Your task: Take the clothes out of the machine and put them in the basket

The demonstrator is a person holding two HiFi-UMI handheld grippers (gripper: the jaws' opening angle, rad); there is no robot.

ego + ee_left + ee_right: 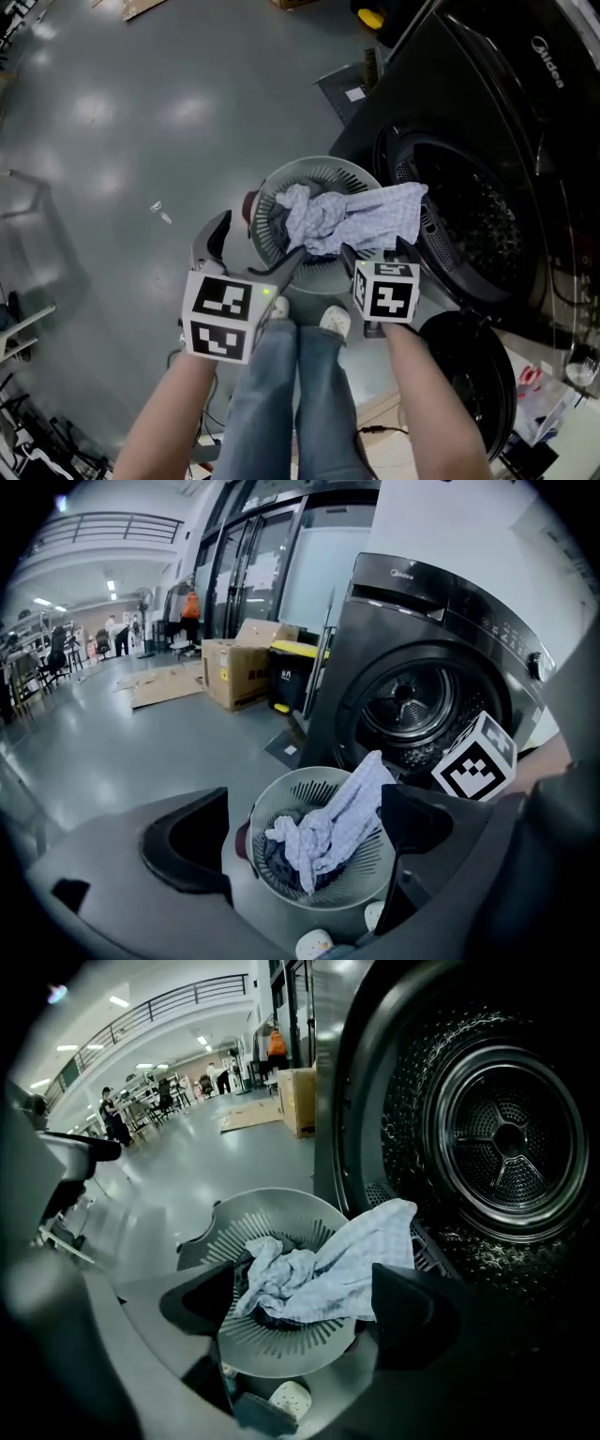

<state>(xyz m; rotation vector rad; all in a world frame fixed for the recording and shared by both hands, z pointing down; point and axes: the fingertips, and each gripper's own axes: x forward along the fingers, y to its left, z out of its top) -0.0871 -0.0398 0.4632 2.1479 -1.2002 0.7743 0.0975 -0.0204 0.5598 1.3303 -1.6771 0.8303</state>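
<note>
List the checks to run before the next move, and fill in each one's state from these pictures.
1. Jaws of the left gripper apart, holding nothing: ok.
2. Jaws of the right gripper apart, holding nothing: ok.
3. Round grey slatted plastic basket upright on the floor beside the machine: ok.
4. Pale blue checked cloth fully inside the basket: not ok, one end drapes over the rim towards the machine.
5. Black washing machine's steel drum free of clothes: ok as far as visible.

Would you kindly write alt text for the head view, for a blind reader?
A pale blue cloth lies in a grey basket, draped over its rim toward the open washing machine. The left gripper and right gripper hang open beside it.
</note>
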